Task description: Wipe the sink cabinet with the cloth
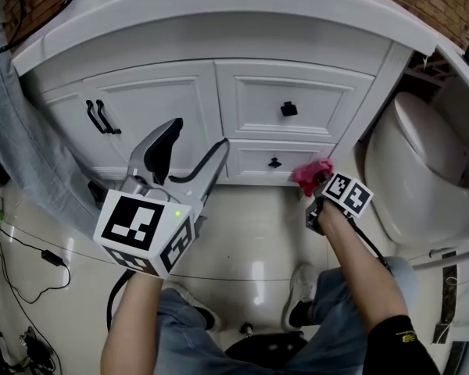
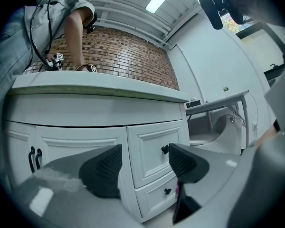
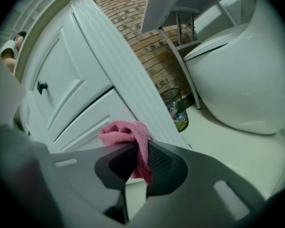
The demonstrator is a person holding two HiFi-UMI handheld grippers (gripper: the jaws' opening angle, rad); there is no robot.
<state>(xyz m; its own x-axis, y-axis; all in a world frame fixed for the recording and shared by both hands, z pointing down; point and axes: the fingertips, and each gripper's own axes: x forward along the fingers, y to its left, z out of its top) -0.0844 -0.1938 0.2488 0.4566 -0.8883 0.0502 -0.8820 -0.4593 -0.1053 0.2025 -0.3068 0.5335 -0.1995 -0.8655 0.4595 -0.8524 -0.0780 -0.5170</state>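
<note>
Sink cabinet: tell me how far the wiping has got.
Done: the pink cloth is picked up, clamped in the right gripper. In hand: it sits at the lower right corner of the sink cabinet, beside the lower drawer. To do: no wiped area can be told apart, so treat the whole front as pending. The left gripper is open, empty.

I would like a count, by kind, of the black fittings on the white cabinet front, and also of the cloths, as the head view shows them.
Bar handles: 2
Drawer knobs: 2
Pink cloth: 1
Total: 5
</note>
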